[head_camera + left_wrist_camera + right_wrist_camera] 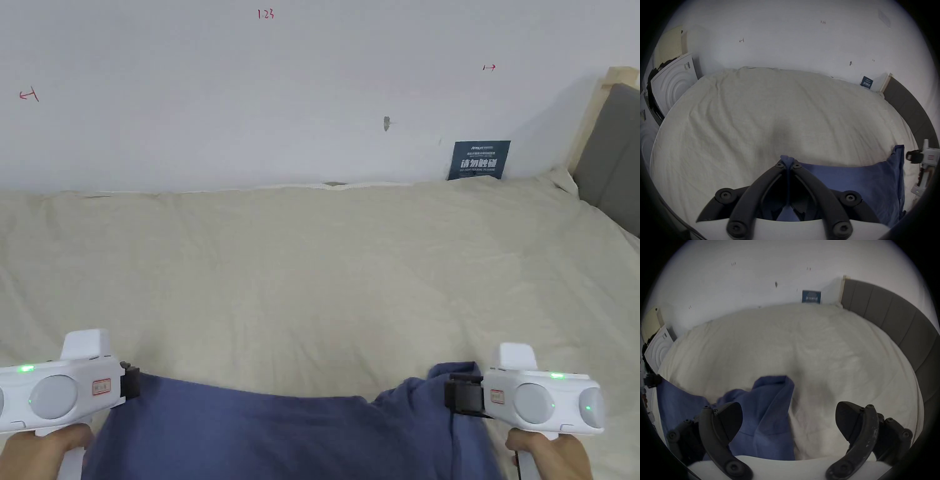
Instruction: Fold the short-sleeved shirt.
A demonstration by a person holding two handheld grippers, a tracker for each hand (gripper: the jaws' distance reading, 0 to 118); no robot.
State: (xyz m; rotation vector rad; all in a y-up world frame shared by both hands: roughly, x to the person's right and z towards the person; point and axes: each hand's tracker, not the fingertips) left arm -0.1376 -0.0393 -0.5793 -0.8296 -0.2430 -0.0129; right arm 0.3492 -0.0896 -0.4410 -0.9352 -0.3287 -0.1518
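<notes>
1. In the head view, our left gripper (pixel 132 381) sits at the near left, its black tip against the left corner of the blue shirt (pixel 275 434). Our right gripper (pixel 459 395) sits at the near right, its tip at a bunched fold of the same cloth. From here we cannot tell how either pair of jaws stands. The shirt lies along the near edge of the cream bedsheet (pixel 325 269), stretched between the two tools, with a hand under each one. Far behind, a small dark sign (pixel 479 160) leans on the white wall (pixel 250 94), and a grey headboard (pixel 615 162) stands at the far right.

2. In the left gripper view, we see the left gripper (pixel 787 164) with jaws pressed together, pinching a small tuft of the shirt (pixel 851 181) that sticks out past the tips. The cloth runs to the right, toward the right gripper (pixel 910 158) just beyond its raised corner.

3. In the right gripper view, we see the right gripper (pixel 789 420) with jaws spread wide, nothing gripped. The shirt (pixel 769 410) lies rumpled on the sheet, partly behind the left-hand jaw. The picture is somewhat blurred.
</notes>
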